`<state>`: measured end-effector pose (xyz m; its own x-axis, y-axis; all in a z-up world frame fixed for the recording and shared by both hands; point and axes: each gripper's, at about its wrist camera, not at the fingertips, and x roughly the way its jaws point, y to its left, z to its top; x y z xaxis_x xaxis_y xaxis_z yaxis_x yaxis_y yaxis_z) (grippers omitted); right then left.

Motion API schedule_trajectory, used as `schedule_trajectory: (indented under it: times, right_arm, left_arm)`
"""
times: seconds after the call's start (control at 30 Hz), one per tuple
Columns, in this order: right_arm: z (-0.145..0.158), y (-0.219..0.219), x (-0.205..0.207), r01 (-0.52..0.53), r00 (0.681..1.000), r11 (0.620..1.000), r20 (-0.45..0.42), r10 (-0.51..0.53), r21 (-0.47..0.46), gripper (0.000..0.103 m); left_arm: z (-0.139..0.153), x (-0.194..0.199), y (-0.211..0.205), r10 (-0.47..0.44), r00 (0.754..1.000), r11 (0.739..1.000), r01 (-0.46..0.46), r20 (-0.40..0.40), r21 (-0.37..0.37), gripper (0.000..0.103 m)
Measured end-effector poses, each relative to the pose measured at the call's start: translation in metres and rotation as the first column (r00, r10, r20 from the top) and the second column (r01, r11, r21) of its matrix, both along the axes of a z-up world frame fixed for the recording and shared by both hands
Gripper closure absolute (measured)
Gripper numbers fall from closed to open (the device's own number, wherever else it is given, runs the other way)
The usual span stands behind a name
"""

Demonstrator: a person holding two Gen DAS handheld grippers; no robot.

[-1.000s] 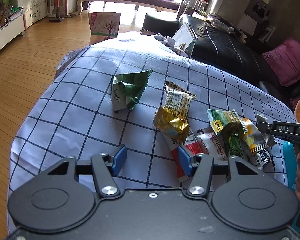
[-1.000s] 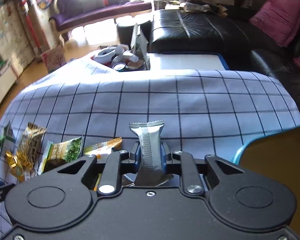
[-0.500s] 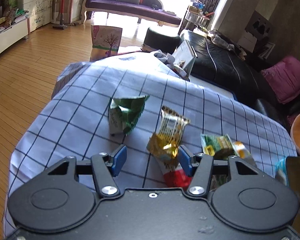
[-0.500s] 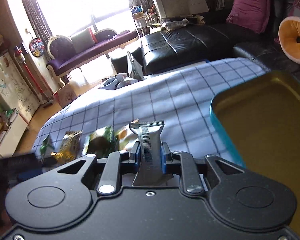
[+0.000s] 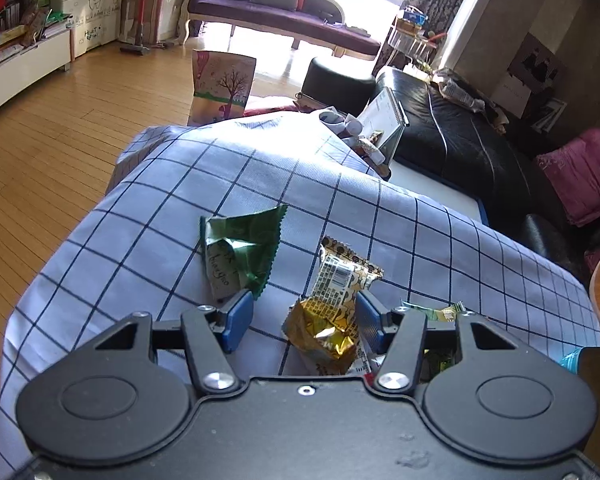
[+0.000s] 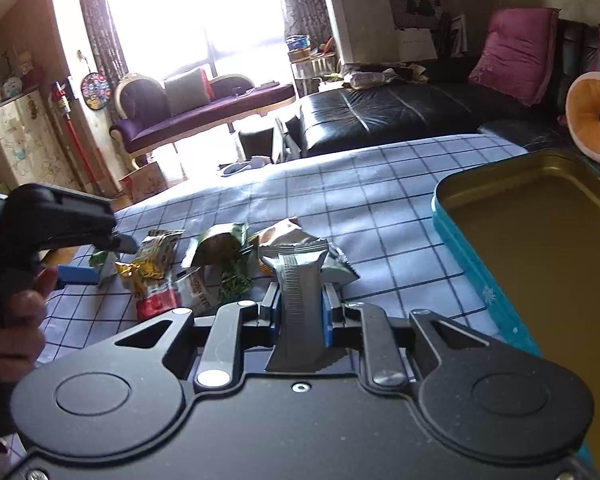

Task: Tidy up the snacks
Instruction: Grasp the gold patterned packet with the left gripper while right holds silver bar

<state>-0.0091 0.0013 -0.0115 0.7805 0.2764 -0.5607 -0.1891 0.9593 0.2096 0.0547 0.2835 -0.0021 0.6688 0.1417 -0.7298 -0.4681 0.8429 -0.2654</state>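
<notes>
My right gripper (image 6: 302, 312) is shut on a grey snack bar (image 6: 298, 276) that stands up between its blue pads, above the checked cloth. To its right lies an open teal tin (image 6: 452, 236) with a gold inside, nothing in it that I can see. A pile of snack packets (image 6: 212, 264) lies just ahead on the left. My left gripper (image 5: 304, 318) is open over the cloth; a gold packet (image 5: 332, 304) lies below, close to its right pad, and a green packet (image 5: 240, 248) lies beyond its left pad. The left gripper (image 6: 100, 260) also shows in the right wrist view, held by a hand.
The table wears a blue checked cloth (image 5: 140, 240) that drops off at the left to a wooden floor. A black sofa (image 6: 400, 108) and an orange round cushion (image 6: 592, 120) stand beyond the far edge. A notebook and small items (image 5: 380, 128) sit at the far end.
The right gripper has swung right with the grey bar, and the tin now fills the right of its view. In the left wrist view the packets have slid down toward the fingers.
</notes>
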Motion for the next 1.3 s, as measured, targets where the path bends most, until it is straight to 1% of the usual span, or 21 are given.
schedule_trajectory:
  times: [0.13, 0.33, 0.4, 0.47, 0.57, 0.7, 0.77, 0.83, 0.87, 0.97, 1.0, 1.03, 1.07, 1.13, 1.2, 1.27, 1.3]
  right_arm:
    - [-0.003, 0.000, -0.004, -0.022, 1.000, 1.000, 0.010, 0.022, -0.010, 0.075]
    - [-0.008, -0.003, -0.004, -0.007, 1.000, 1.000, -0.001, 0.007, 0.000, 0.075]
    - [-0.009, -0.003, -0.003, -0.001, 1.000, 1.000, 0.000, 0.001, -0.004, 0.075]
    - [-0.010, -0.004, -0.002, 0.000, 1.000, 1.000, -0.005, 0.000, 0.002, 0.075]
    - [-0.010, -0.006, 0.000, 0.000, 1.000, 1.000, -0.012, 0.000, 0.013, 0.075]
    - [-0.010, -0.008, 0.001, 0.005, 1.000, 1.000, -0.010, -0.005, 0.016, 0.075]
    - [-0.010, -0.009, 0.000, 0.006, 1.000, 1.000, -0.014, -0.006, 0.018, 0.075]
    - [-0.010, -0.009, 0.000, 0.004, 1.000, 1.000, -0.015, -0.004, 0.020, 0.075]
    - [-0.010, -0.009, 0.000, 0.004, 1.000, 1.000, -0.015, -0.003, 0.019, 0.075]
    - [-0.011, -0.010, 0.000, 0.005, 1.000, 1.000, -0.019, -0.004, 0.021, 0.075]
    - [-0.010, -0.010, 0.000, 0.005, 1.000, 1.000, -0.019, -0.004, 0.021, 0.075]
    - [-0.011, -0.009, 0.001, 0.005, 1.000, 1.000, -0.019, -0.005, 0.019, 0.075]
    - [-0.011, -0.009, 0.001, 0.006, 1.000, 1.000, -0.020, -0.005, 0.018, 0.075]
    - [-0.011, -0.009, 0.001, 0.007, 1.000, 1.000, -0.021, -0.007, 0.019, 0.075]
    - [-0.011, -0.009, 0.001, 0.009, 1.000, 1.000, -0.018, -0.008, 0.017, 0.075]
    - [-0.011, -0.008, 0.001, 0.009, 1.000, 1.000, -0.016, -0.009, 0.016, 0.075]
    - [-0.011, -0.008, 0.000, 0.009, 1.000, 1.000, -0.015, -0.008, 0.016, 0.075]
  left_arm:
    - [0.001, 0.016, -0.006, -0.039, 0.998, 0.998, 0.041, -0.038, 0.046, 0.046]
    - [0.003, 0.033, -0.021, -0.080, 0.995, 0.988, 0.087, -0.063, 0.125, 0.046]
    - [0.002, 0.040, -0.022, -0.091, 0.994, 0.986, 0.099, -0.066, 0.132, 0.045]
    - [0.000, 0.047, -0.022, -0.096, 0.992, 0.985, 0.107, -0.088, 0.135, 0.045]
    - [-0.004, 0.057, -0.024, -0.109, 0.987, 0.979, 0.127, -0.118, 0.161, 0.044]
    - [-0.009, 0.069, -0.032, -0.118, 0.982, 0.964, 0.149, -0.149, 0.220, 0.044]
    - [-0.013, 0.071, -0.034, -0.121, 0.981, 0.963, 0.154, -0.154, 0.222, 0.044]
    - [-0.021, 0.073, -0.034, -0.125, 0.979, 0.970, 0.154, -0.159, 0.187, 0.044]
    - [-0.026, 0.073, -0.034, -0.123, 0.980, 0.972, 0.151, -0.159, 0.182, 0.043]
    - [-0.029, 0.071, -0.043, -0.128, 0.981, 0.957, 0.161, -0.145, 0.241, 0.044]
    - [-0.029, 0.071, -0.044, -0.133, 0.980, 0.955, 0.166, -0.147, 0.247, 0.046]
    - [-0.028, 0.070, -0.044, -0.142, 0.979, 0.956, 0.174, -0.144, 0.238, 0.054]
    - [-0.026, 0.069, -0.041, -0.151, 0.979, 0.961, 0.178, -0.138, 0.210, 0.070]
    - [-0.023, 0.066, -0.032, -0.127, 0.985, 0.978, 0.144, -0.120, 0.149, 0.071]
    - [-0.019, 0.060, -0.021, -0.071, 0.994, 0.996, 0.076, -0.087, 0.054, 0.071]
    - [-0.013, 0.049, -0.016, -0.024, 0.998, 1.000, 0.024, -0.066, -0.004, 0.071]
    - [-0.007, 0.042, -0.018, -0.002, 0.998, 1.000, 0.001, -0.056, -0.011, 0.071]
